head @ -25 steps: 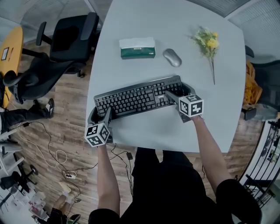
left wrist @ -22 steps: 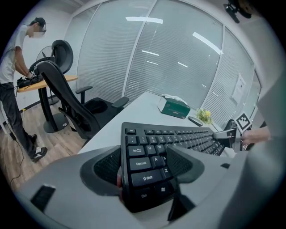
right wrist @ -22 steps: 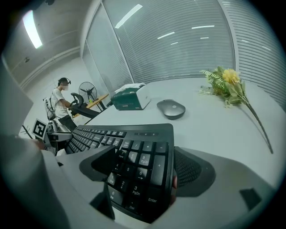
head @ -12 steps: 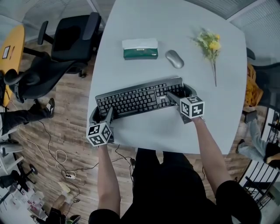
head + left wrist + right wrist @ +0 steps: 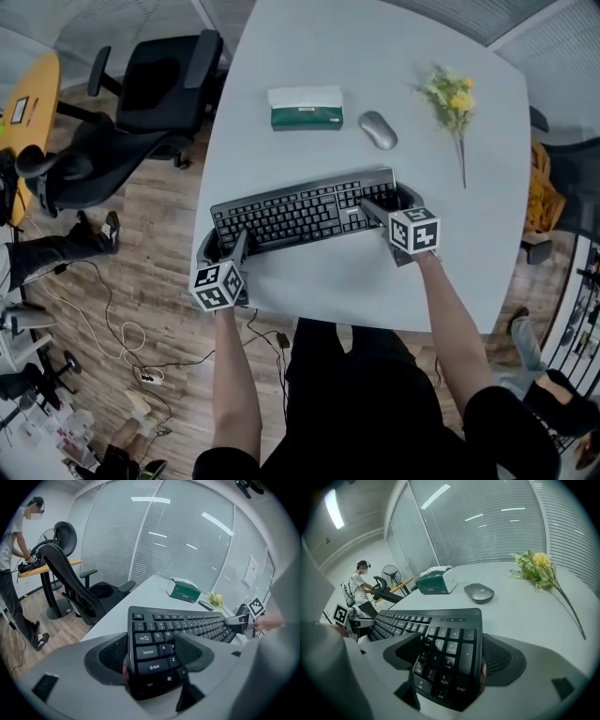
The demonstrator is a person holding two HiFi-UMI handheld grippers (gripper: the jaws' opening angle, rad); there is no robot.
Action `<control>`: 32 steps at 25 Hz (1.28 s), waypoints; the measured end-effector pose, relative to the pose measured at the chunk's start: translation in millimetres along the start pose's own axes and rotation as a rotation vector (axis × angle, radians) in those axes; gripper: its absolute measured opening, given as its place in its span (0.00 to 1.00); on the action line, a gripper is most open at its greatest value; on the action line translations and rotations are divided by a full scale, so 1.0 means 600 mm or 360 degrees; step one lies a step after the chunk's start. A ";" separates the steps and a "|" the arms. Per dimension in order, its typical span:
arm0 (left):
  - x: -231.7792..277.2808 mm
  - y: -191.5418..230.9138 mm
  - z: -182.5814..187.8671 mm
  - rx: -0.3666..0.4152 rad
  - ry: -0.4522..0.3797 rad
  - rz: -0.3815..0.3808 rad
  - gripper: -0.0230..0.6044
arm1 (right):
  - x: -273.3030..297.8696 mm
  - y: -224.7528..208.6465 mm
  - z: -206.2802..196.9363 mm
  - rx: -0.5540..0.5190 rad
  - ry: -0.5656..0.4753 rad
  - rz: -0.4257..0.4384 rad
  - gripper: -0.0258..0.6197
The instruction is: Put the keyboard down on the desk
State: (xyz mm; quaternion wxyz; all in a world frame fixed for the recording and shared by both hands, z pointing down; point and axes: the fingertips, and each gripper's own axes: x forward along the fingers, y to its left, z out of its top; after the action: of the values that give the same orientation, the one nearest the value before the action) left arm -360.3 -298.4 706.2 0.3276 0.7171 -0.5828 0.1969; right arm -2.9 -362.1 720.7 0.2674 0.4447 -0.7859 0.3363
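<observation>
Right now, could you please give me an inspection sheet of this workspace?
Surface: pale grey desk.
Job's things: black keyboard near the front edge, held at both ends.
Clutter: green tissue box, grey mouse, yellow flower sprig, all beyond the keyboard.
Grippers: left gripper shut on the keyboard's left end; right gripper shut on its number-pad end.
Cables: loose cables on the wood floor, left of the desk.
Surroundings: black office chair; a person at a yellow-topped table.

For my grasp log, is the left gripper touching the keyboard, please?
Touching: in the left gripper view, the left gripper is shut on the keyboard, pads against its edges.
</observation>
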 end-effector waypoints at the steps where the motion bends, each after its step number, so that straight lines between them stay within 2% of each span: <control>1: -0.001 0.000 0.000 -0.0004 0.0001 0.0002 0.54 | -0.001 0.000 0.000 0.0006 0.0003 0.0002 0.69; 10: -0.033 -0.003 0.006 0.0033 -0.0027 0.0078 0.54 | -0.028 0.003 0.012 -0.0044 -0.0040 -0.0004 0.63; 14: -0.054 -0.027 0.014 0.0035 -0.0076 0.0083 0.53 | -0.050 0.011 0.027 -0.0077 -0.0103 0.0010 0.58; 22: -0.096 -0.125 0.027 0.0054 -0.0185 0.0050 0.51 | -0.118 0.047 0.042 -0.0170 -0.0222 0.0109 0.50; 32: -0.175 -0.281 0.061 0.0154 -0.0365 -0.0001 0.46 | -0.241 0.092 0.067 -0.0306 -0.0427 0.0228 0.39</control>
State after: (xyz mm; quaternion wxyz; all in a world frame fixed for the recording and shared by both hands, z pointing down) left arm -226.8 -231.8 570.0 0.2238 0.7500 -0.6061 0.1416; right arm 10.4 -296.7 575.1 0.1767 0.4007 -0.8728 0.2154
